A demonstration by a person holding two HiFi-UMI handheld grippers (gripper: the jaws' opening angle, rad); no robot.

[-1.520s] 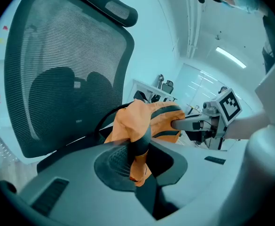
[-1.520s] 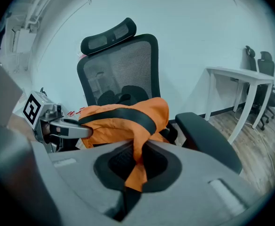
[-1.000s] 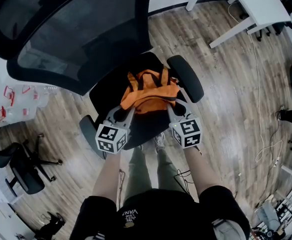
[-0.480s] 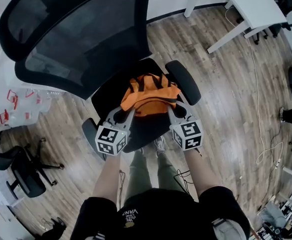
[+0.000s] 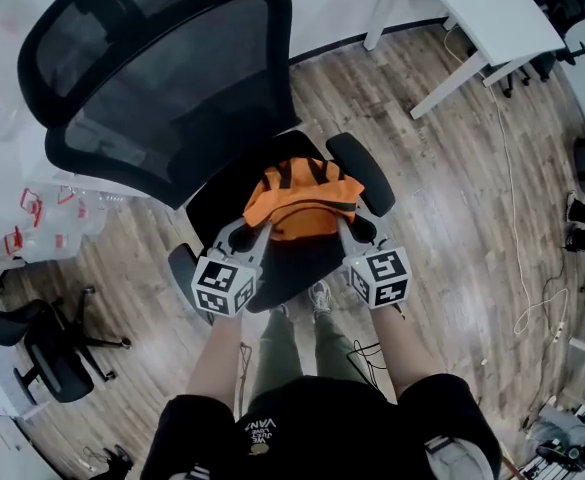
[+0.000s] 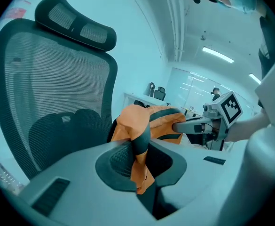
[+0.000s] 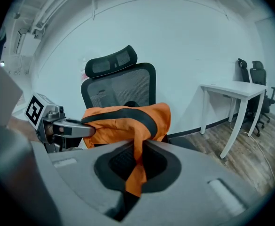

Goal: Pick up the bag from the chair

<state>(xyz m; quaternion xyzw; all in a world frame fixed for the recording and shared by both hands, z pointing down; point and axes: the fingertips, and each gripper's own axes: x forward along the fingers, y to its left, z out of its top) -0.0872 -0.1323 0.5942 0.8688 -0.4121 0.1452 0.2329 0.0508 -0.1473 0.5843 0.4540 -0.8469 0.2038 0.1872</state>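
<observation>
A wooden floor (image 5: 452, 218) fills the room. On it, straight ahead of the person, stands a black office chair (image 5: 172, 88) with a mesh back and headrest. Its seat faces the person, with one armrest (image 5: 362, 173) on the right and the other (image 5: 182, 268) lower on the left. A white desk (image 5: 492, 8) stands at the far right, and a second, smaller black chair (image 5: 42, 343) sits at the near left.

The orange bag (image 5: 302, 203), trimmed with black straps, is above the seat of the chair between the two armrests, stretched between the two grippers. Whether its underside touches the seat cannot be told.

The left gripper (image 5: 262, 230) grips the bag's near left corner. In the left gripper view its jaws (image 6: 138, 147) are clamped on a fold of orange cloth and black strap, a tail of fabric hanging below them. The right gripper (image 5: 347, 223) grips the near right corner. In the right gripper view its jaws (image 7: 137, 159) are closed tight on a strip of the bag's cloth in the same way.

Below the grippers, the person's shoe (image 5: 319, 296) rests on the floor at the seat's near edge.
</observation>
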